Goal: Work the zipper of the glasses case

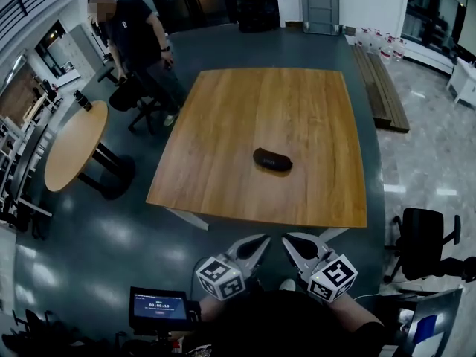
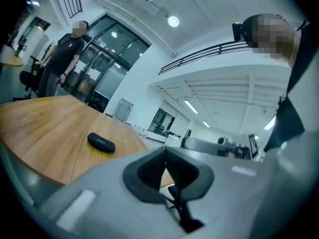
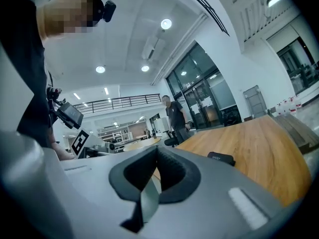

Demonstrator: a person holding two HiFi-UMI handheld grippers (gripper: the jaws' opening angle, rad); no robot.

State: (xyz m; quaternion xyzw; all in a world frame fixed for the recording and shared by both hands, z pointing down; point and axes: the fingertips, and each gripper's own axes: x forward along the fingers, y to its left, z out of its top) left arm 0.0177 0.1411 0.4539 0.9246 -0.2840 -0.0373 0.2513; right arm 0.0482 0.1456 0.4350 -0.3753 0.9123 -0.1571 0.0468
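Wooden table bears black glasses case (white print illegible).

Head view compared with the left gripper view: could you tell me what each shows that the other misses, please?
Only the head view shows the small screen and the wooden bench. Only the left gripper view shows ceiling lights and the left tongs closed, empty. Both show the glasses case lying untouched on the wooden table, and a standing person.

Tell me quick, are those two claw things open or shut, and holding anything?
Left gripper: closed, holding nothing.
Right gripper: closed, holding nothing.
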